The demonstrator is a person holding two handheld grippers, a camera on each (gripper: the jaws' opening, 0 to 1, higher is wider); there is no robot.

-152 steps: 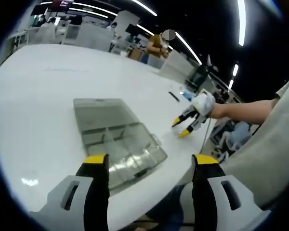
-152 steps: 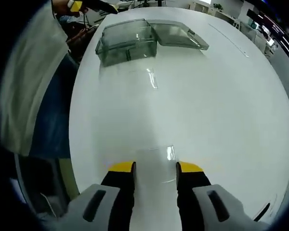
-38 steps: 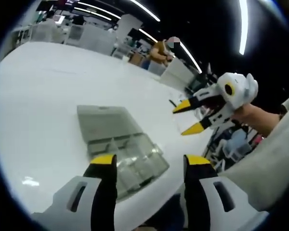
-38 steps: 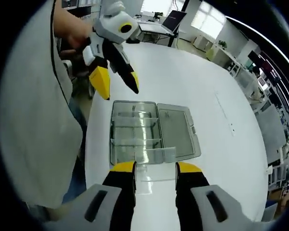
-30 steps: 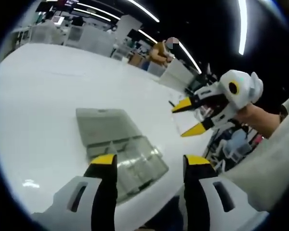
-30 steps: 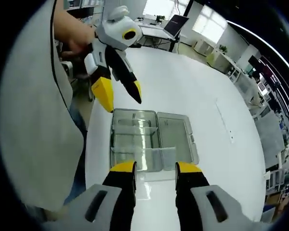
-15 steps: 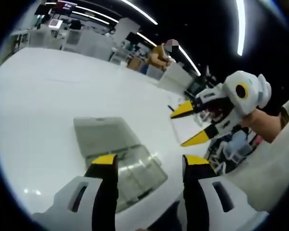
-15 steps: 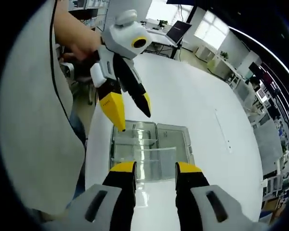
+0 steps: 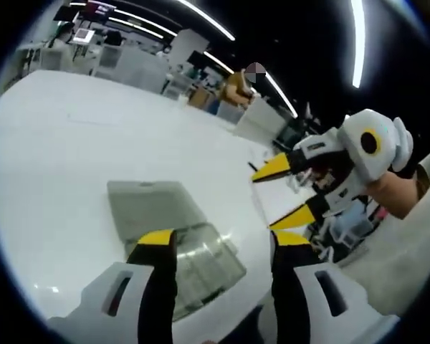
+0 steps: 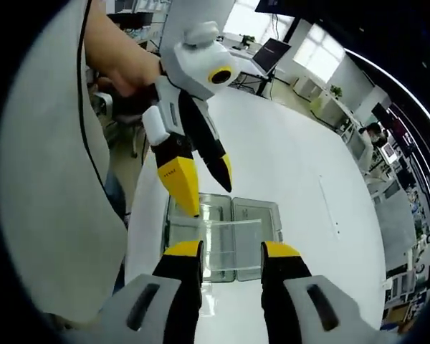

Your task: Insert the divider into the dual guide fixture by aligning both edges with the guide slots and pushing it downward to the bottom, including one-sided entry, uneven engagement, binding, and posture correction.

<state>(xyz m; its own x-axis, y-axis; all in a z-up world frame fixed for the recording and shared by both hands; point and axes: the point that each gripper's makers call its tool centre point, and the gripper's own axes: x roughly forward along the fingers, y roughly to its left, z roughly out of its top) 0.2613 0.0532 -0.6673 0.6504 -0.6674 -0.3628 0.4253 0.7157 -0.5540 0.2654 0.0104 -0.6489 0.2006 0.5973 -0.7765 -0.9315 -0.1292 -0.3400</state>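
right gripper [image 10: 231, 252]: jaws part-closed on a clear divider [image 10: 233, 235], pinched by its near edge so it stands free above the box.
left gripper [image 10: 201, 183]: jaws apart with nothing between them, hanging over the box, likely ready to steady the free edge.
dual guide fixture [image 10: 201, 247]: clear compartment box below both grippers, lid [image 10: 256, 222] swung flat beside it so its slots lie open.
tabletop [image 10: 294, 172]: white, box near the person's edge.
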